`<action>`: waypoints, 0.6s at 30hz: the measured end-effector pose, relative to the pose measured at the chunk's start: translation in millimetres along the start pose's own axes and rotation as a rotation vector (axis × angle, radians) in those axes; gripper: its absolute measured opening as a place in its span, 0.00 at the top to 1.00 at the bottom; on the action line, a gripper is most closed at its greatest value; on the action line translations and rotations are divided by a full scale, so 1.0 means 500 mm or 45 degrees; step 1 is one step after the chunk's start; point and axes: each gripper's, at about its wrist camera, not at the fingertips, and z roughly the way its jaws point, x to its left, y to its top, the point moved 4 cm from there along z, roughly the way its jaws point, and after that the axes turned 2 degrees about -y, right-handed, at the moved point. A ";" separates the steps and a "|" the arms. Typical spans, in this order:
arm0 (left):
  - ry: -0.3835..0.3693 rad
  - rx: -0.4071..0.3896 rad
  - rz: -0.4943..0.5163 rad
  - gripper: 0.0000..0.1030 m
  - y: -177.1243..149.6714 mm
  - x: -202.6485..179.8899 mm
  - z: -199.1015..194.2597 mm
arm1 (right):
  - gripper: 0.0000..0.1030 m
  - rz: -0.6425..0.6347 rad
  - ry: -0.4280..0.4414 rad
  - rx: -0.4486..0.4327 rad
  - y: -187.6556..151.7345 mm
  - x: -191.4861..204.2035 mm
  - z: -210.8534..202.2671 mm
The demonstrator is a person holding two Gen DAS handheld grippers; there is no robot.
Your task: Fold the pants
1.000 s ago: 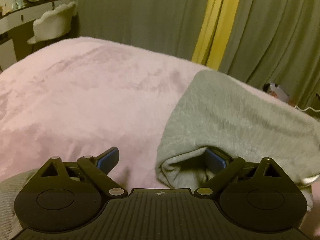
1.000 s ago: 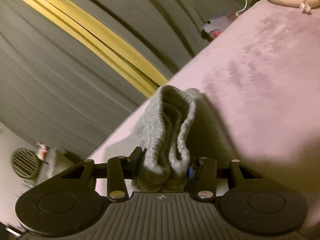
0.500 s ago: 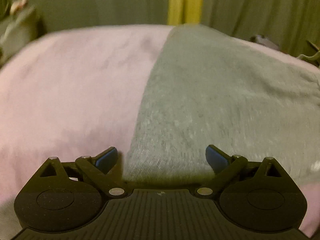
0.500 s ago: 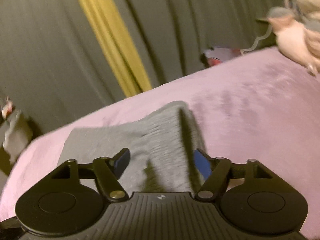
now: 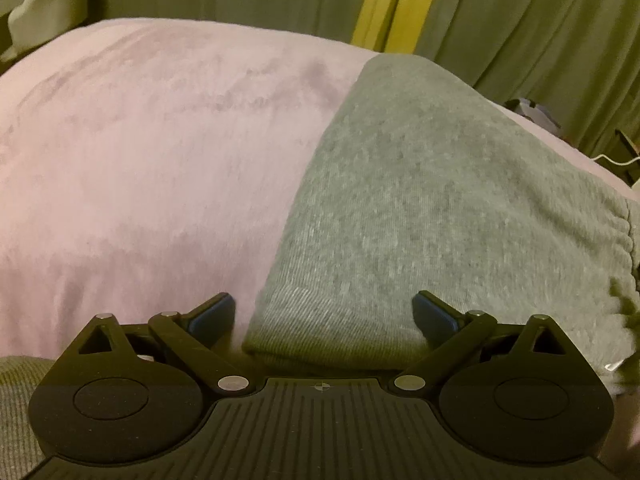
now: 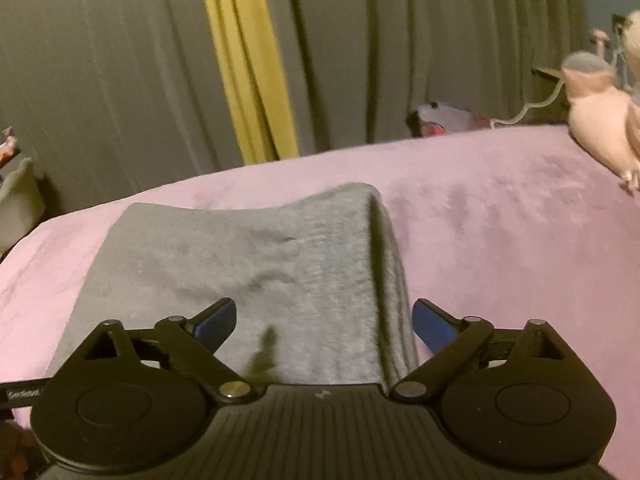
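Left wrist view: grey pants lying folded flat on the pink blanket. Left gripper hanging spread wide, gripping nothing, over the near folded edge. Right gripper likewise gaping over the pants, empty. Curtains hanging behind; plush toy sitting at the blanket's right.

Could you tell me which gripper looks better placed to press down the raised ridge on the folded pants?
Probably the right gripper: it is open, with the raised ridge of the pants between its fingers. The left gripper faces flat cloth.
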 end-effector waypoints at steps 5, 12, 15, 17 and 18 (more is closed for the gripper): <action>0.012 -0.009 0.009 0.02 -0.003 -0.002 -0.007 | 0.04 0.054 -0.108 0.266 -0.026 -0.028 0.086; -0.051 0.022 -0.042 0.02 0.002 0.006 -0.007 | 0.04 0.286 0.012 0.253 -0.021 -0.078 0.064; -0.145 0.039 -0.066 0.02 0.019 0.013 -0.006 | 0.04 0.306 0.030 0.271 -0.018 -0.083 0.067; -0.193 0.027 -0.098 0.02 0.033 0.019 -0.005 | 0.04 0.308 0.072 0.310 -0.006 -0.098 0.084; -0.216 0.018 -0.109 0.02 0.041 0.022 -0.003 | 0.04 0.308 0.072 0.310 -0.006 -0.098 0.084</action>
